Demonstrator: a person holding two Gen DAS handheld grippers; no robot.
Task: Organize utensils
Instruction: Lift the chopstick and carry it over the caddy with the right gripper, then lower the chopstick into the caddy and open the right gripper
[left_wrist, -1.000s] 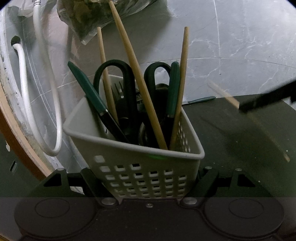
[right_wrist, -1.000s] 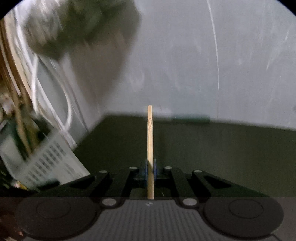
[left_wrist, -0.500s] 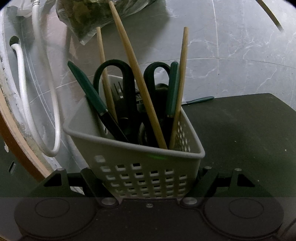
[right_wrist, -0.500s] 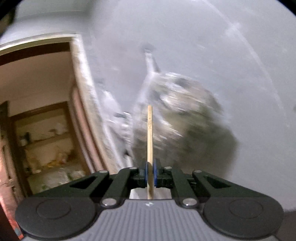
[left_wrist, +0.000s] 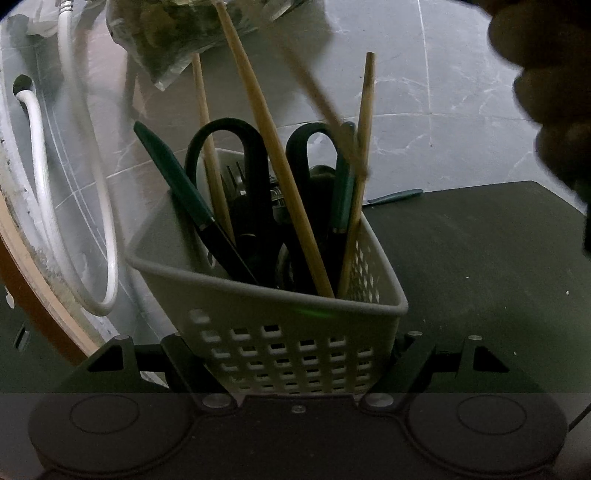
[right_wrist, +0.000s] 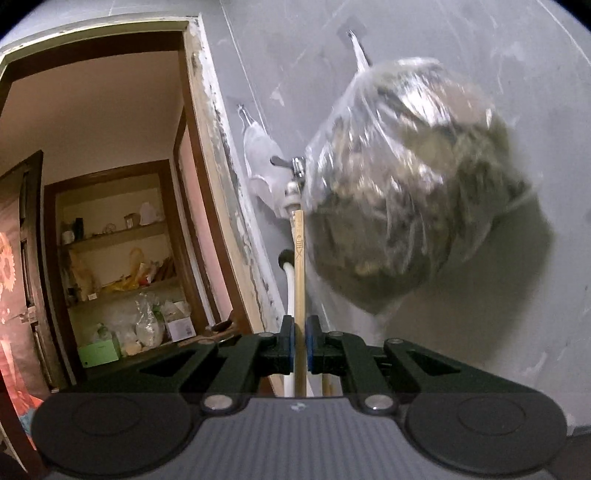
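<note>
While the left gripper (left_wrist: 295, 354) sits low and angled down at the bench (left_wrist: 480, 266), its jaws are clamped on either side of the white perforated basket (left_wrist: 288, 332), which stands on the dark bench top beside a grey marbled wall. Inside the basket stand three wooden chopsticks (left_wrist: 273, 155), black-handled scissors (left_wrist: 255, 177), green-handled cutlery (left_wrist: 173, 177) and a fork, all leaning upright. One more green-handled utensil (left_wrist: 395, 195) lies on the bench behind the basket.

The right gripper (right_wrist: 300, 339) points level at the wall, its blue pads pinched tight on a single wooden chopstick (right_wrist: 298, 258) that sticks straight out ahead. Beyond it hang a clear plastic bag of dried greens (right_wrist: 406, 184), a tap and a white hose (right_wrist: 290, 291), with an open doorway to the left.

Compared with a second ago, the right gripper has swung up from facing the bench to facing the wall. In the left wrist view the held chopstick now shows as a blurred streak (left_wrist: 317, 99) slanting down over the basket, and the person's hand (left_wrist: 550, 92) has entered at the upper right. The basket and its contents have not shifted.
</note>
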